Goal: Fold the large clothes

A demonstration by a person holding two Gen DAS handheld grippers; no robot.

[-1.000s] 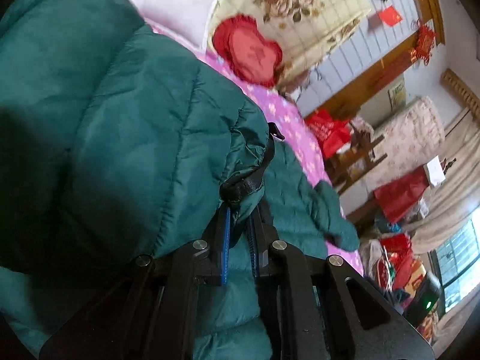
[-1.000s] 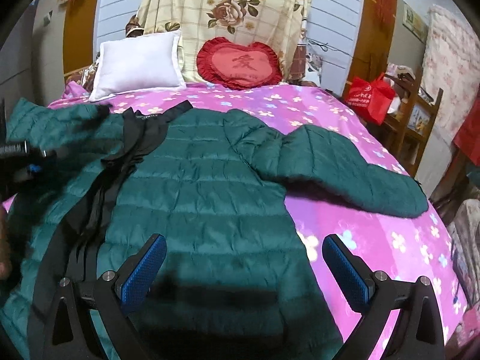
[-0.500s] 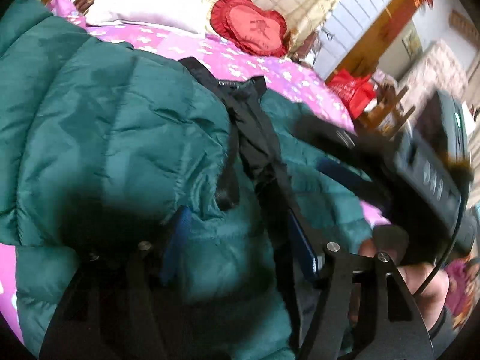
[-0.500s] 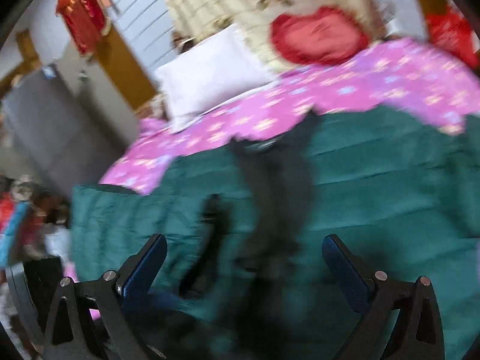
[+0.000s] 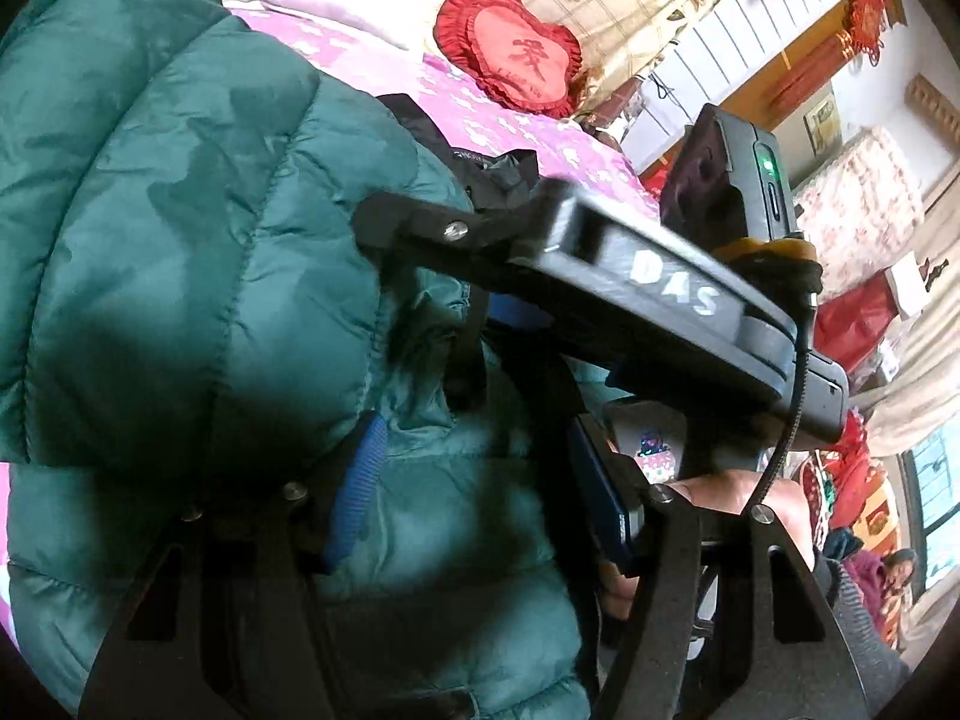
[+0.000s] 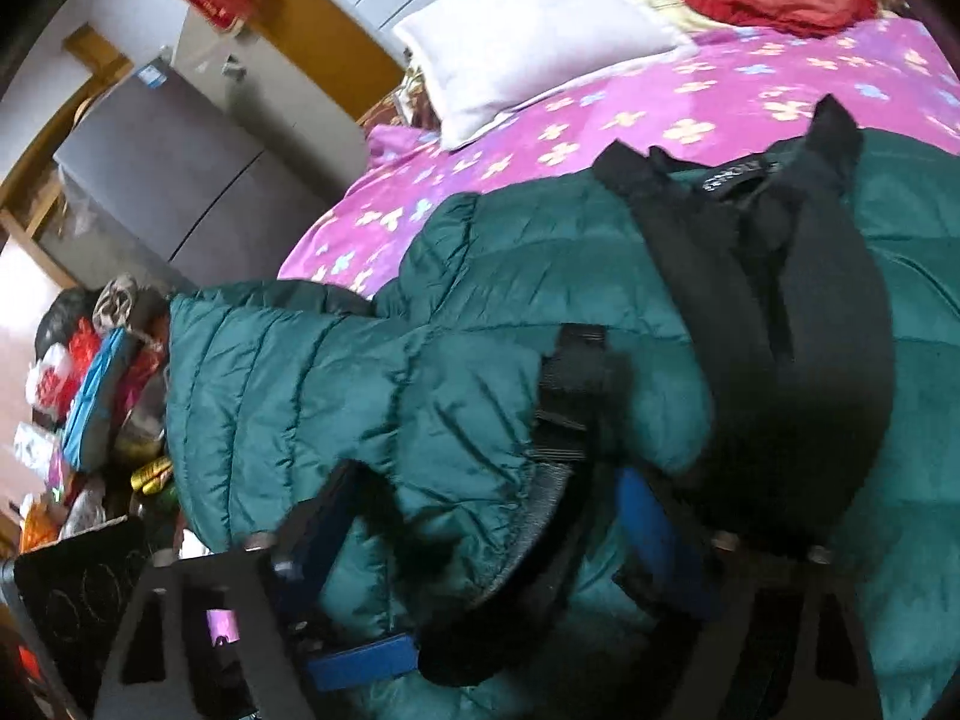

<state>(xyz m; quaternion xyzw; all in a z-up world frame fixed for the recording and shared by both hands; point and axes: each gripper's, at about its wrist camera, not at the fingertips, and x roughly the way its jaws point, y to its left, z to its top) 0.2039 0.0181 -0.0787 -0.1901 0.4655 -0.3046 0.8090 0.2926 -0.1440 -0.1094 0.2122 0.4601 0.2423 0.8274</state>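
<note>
Pink bedspread (image 6: 708,102) carries green jacket (image 6: 372,384) between right claw (image 6: 480,516) fingers.

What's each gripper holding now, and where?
The right gripper, jaws just closing, appears to pinch the green jacket at its sleeve cuff. The left gripper, jaws just opened, holds nothing.

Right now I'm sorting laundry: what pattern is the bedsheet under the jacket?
Pink bedsheet with pale flowers, clearest in right wrist view.

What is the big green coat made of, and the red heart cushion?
The green coat looks like a puffy, slightly shiny synthetic shell, probably nylon or polyester: stitched quilted rows, crinkly sheen. The red heart cushion seems soft, matte fabric with a ruffled edge; exact cloth unclear.
</note>
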